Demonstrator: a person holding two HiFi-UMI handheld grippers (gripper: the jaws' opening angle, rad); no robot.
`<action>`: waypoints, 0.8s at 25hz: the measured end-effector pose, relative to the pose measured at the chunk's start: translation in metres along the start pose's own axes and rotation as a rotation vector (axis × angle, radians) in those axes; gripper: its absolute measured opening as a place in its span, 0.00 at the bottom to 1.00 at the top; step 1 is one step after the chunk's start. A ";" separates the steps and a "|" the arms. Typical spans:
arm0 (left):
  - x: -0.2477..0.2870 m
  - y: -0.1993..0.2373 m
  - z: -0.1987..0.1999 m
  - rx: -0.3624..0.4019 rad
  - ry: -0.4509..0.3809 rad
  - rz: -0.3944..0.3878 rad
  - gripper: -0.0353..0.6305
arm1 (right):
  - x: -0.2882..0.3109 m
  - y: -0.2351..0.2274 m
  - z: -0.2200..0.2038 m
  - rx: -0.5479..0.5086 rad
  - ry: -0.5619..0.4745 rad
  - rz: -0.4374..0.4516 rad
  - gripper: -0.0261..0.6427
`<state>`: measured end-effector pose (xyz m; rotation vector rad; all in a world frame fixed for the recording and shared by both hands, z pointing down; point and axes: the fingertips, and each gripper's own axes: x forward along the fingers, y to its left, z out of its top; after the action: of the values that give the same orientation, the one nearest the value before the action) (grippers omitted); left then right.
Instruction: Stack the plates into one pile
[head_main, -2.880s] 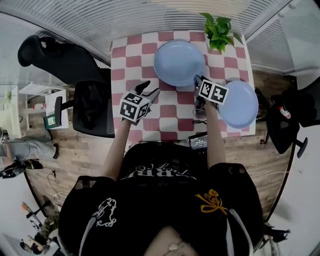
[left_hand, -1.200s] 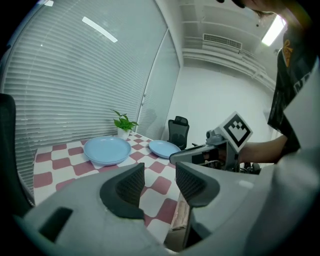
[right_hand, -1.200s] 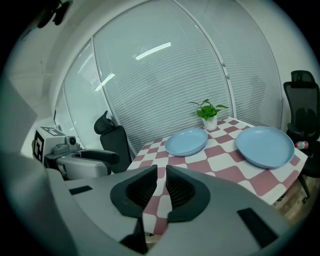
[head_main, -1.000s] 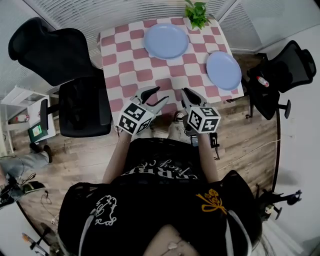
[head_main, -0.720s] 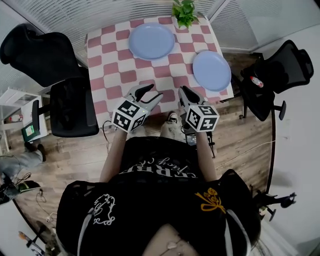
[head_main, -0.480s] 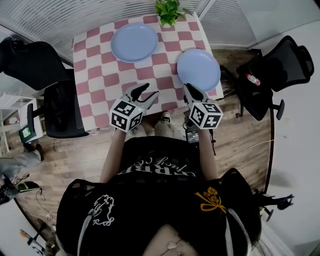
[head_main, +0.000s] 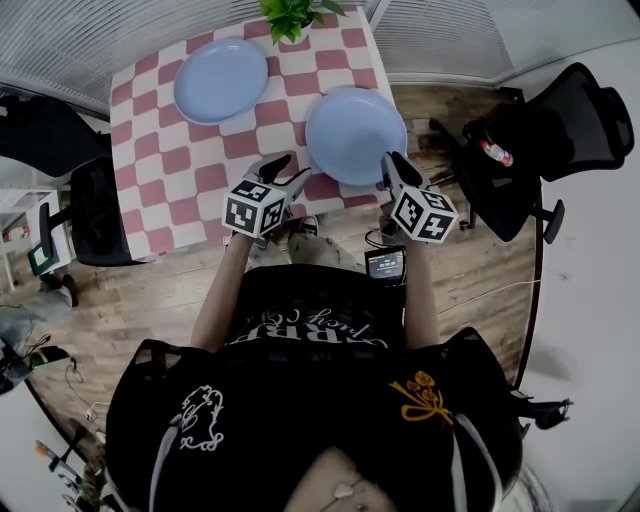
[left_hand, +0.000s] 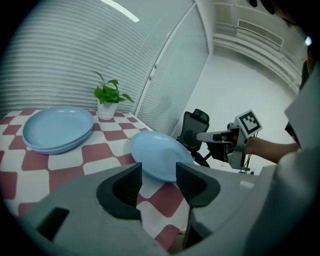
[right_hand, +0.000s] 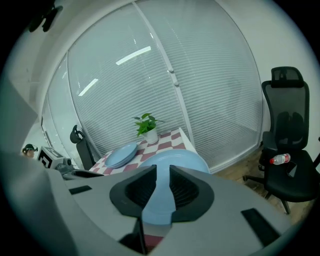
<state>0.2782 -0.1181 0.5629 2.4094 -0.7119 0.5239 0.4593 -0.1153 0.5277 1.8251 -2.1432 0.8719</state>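
A single light blue plate (head_main: 355, 135) lies at the right front of the checked table (head_main: 160, 170). A pile of light blue plates (head_main: 221, 80) sits at the far left. My right gripper (head_main: 392, 166) is at the single plate's near right rim. Its jaws stand a narrow gap apart, and the plate (right_hand: 185, 160) shows through that gap. My left gripper (head_main: 281, 172) hangs open and empty over the table's front edge, just left of that plate (left_hand: 160, 150). The pile (left_hand: 57, 129) lies further off to its left.
A potted plant (head_main: 290, 15) stands at the table's far edge between the plates. A black office chair (head_main: 520, 150) with a bottle (head_main: 493, 152) on its seat stands right of the table. Another dark chair (head_main: 60, 150) is on the left. Blinds run behind the table.
Both grippers have moved from over the floor up to the table's front edge. The right one has come to the single plate's rim. The plates have not moved on the table.
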 end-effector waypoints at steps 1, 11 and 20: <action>0.009 -0.001 -0.003 -0.018 0.015 0.001 0.37 | 0.002 -0.010 -0.001 0.007 0.006 -0.002 0.12; 0.066 0.010 -0.038 -0.067 0.206 0.035 0.45 | 0.033 -0.093 -0.044 0.050 0.171 -0.005 0.30; 0.094 0.008 -0.044 -0.129 0.252 0.032 0.44 | 0.049 -0.094 -0.076 0.077 0.263 0.031 0.29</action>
<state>0.3377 -0.1315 0.6465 2.1670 -0.6541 0.7551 0.5208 -0.1215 0.6422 1.6106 -2.0034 1.1454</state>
